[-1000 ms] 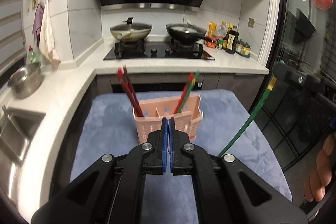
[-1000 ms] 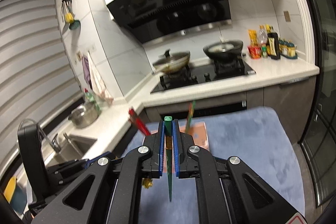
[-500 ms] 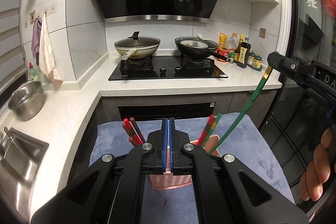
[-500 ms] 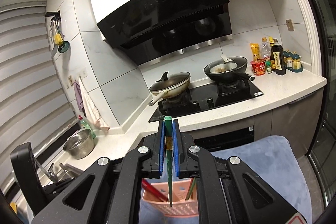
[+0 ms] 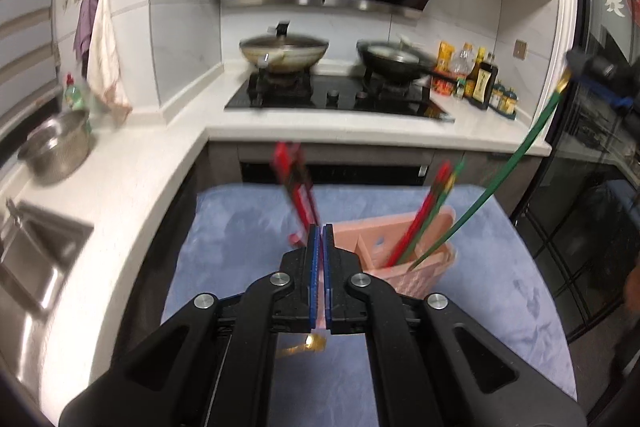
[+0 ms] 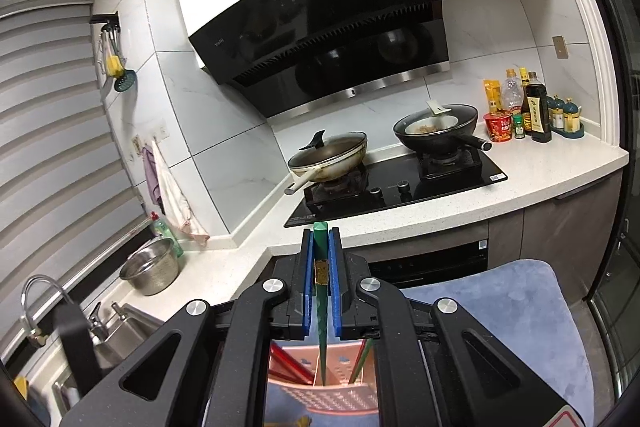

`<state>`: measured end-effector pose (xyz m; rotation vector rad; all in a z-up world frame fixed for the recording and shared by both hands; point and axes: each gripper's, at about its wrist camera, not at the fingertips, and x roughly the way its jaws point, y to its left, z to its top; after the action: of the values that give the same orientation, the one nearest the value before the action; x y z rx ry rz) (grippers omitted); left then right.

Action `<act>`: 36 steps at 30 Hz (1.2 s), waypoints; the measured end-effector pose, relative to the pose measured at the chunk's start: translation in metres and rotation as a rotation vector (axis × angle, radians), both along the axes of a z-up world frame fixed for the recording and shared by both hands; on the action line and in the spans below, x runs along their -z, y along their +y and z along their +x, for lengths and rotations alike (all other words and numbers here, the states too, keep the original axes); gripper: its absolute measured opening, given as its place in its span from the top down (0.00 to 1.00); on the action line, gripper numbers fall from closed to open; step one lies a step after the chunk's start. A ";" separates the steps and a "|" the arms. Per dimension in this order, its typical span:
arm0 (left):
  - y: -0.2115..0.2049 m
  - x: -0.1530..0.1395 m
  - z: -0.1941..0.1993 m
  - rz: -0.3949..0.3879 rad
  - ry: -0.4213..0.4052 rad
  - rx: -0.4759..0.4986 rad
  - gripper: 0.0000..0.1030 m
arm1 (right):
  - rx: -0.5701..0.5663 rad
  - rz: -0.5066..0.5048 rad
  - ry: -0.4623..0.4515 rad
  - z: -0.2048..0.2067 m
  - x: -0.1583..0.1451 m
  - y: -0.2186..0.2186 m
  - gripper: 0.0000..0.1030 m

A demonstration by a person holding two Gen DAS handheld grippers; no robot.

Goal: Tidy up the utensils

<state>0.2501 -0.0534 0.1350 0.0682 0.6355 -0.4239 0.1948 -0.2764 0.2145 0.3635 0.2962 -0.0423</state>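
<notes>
The right gripper point(image 6: 321, 247) was clamped on a green chopstick point(image 6: 321, 331), its tip inside the pink basket point(image 5: 436, 223) on the blue mat point(image 5: 240, 227). The left gripper point(image 5: 321, 239) was closed and empty.

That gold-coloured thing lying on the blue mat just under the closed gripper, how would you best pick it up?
Only a bit of the gold utensil shows; the left gripper, shut and empty, hides the rest. It seems to lie flat on the blue mat, in front of the pink basket. I would probably come from straight above, jaws opened across its narrow width, and pinch the slim handle. Which end is which I cannot tell.
</notes>
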 end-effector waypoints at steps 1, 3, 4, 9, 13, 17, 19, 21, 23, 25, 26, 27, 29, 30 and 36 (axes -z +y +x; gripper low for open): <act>0.004 0.010 -0.004 0.005 0.017 0.000 0.97 | 0.000 -0.005 0.004 -0.007 0.000 0.000 0.93; 0.013 0.033 -0.011 0.016 0.052 0.002 0.97 | 0.000 -0.017 0.012 -0.018 0.002 0.000 0.93; 0.017 0.044 -0.012 0.021 0.071 -0.001 0.97 | 0.001 -0.021 0.017 -0.024 0.004 0.000 0.93; 0.038 0.105 -0.012 0.027 0.165 0.015 0.65 | 0.004 -0.004 0.043 -0.050 0.016 -0.002 0.93; 0.050 0.147 -0.004 0.068 0.193 0.009 0.64 | 0.007 0.012 0.069 -0.063 0.030 0.001 0.93; 0.060 0.171 0.008 0.066 0.210 0.014 0.64 | 0.015 0.005 0.106 -0.070 0.049 0.012 0.93; 0.063 0.179 0.014 0.070 0.210 0.030 0.63 | 0.008 0.021 0.123 -0.070 0.057 0.015 0.93; 0.066 0.185 0.022 0.081 0.200 0.044 0.57 | 0.003 0.032 0.142 -0.069 0.065 0.018 0.93; 0.068 0.187 0.027 0.086 0.189 0.059 0.55 | -0.001 0.038 0.158 -0.067 0.070 0.022 0.93; 0.068 0.187 0.035 0.088 0.181 0.093 0.54 | -0.006 0.037 0.171 -0.065 0.075 0.026 0.93; 0.068 0.188 0.039 0.090 0.183 0.109 0.50 | -0.006 0.033 0.178 -0.064 0.077 0.028 0.93; 0.067 0.189 0.043 0.090 0.185 0.126 0.50 | -0.008 0.033 0.182 -0.063 0.079 0.029 0.93; 0.065 0.195 0.049 0.090 0.197 0.149 0.50 | -0.011 0.034 0.189 -0.061 0.081 0.032 0.93; 0.065 0.199 0.052 0.082 0.219 0.164 0.50 | -0.013 0.035 0.191 -0.060 0.082 0.034 0.93; 0.059 0.211 0.042 0.062 0.282 0.224 0.50 | -0.019 0.021 0.204 -0.056 0.084 0.040 0.93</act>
<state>0.2925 0.0058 -0.0756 0.1417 0.9233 -0.6370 0.1392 -0.2360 0.1308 0.3779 0.5021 -0.0580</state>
